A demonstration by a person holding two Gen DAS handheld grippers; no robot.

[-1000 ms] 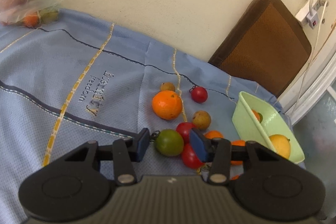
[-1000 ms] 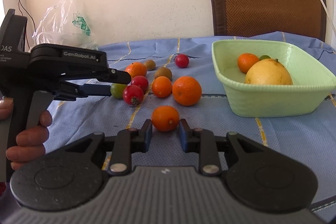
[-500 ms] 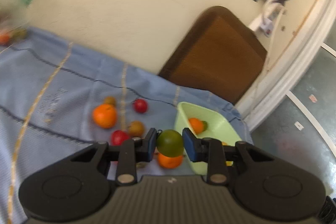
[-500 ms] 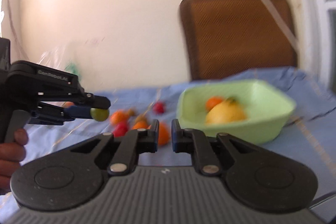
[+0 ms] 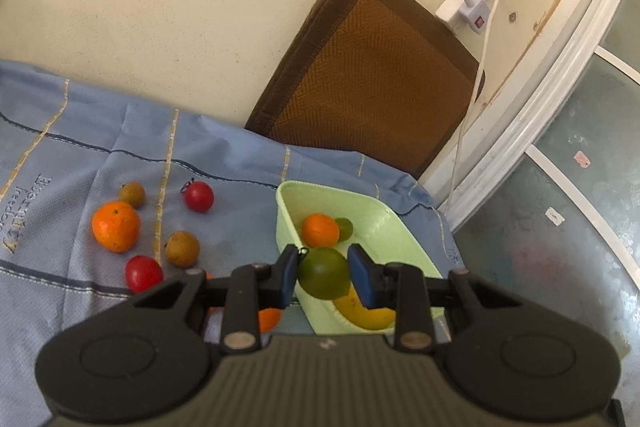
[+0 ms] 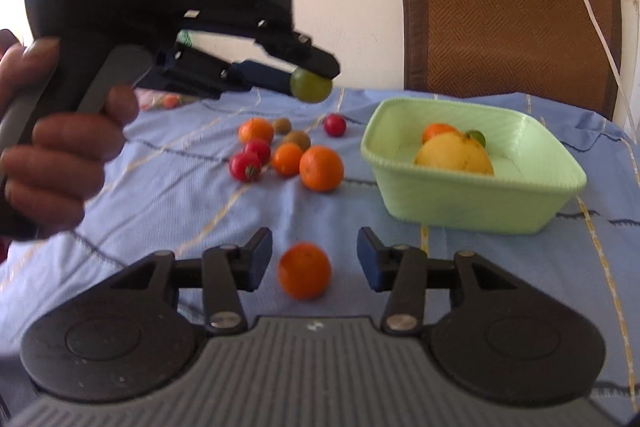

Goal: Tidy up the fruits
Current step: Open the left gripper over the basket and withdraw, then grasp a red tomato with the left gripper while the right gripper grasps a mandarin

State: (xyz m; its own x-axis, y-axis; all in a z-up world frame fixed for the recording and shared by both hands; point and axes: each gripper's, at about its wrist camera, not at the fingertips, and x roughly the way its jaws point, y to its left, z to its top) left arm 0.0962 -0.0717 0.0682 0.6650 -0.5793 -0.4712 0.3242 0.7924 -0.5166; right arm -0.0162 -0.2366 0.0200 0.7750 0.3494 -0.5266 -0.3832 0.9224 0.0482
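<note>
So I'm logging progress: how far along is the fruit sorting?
Done: three fruits lie in the green basket. In hand: the left claw carries a green fruit. Left: the orange between the open right claw's fingers, plus about eight on the cloth.

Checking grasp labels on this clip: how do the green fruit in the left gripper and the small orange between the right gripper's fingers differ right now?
The green fruit is green; the small orange is orange. The green fruit is clamped in the left gripper and held above the blue cloth; the small orange rests on it. The right gripper, whose fingers have just been opening, stands clear of the orange. Both are round and similar in size.
</note>
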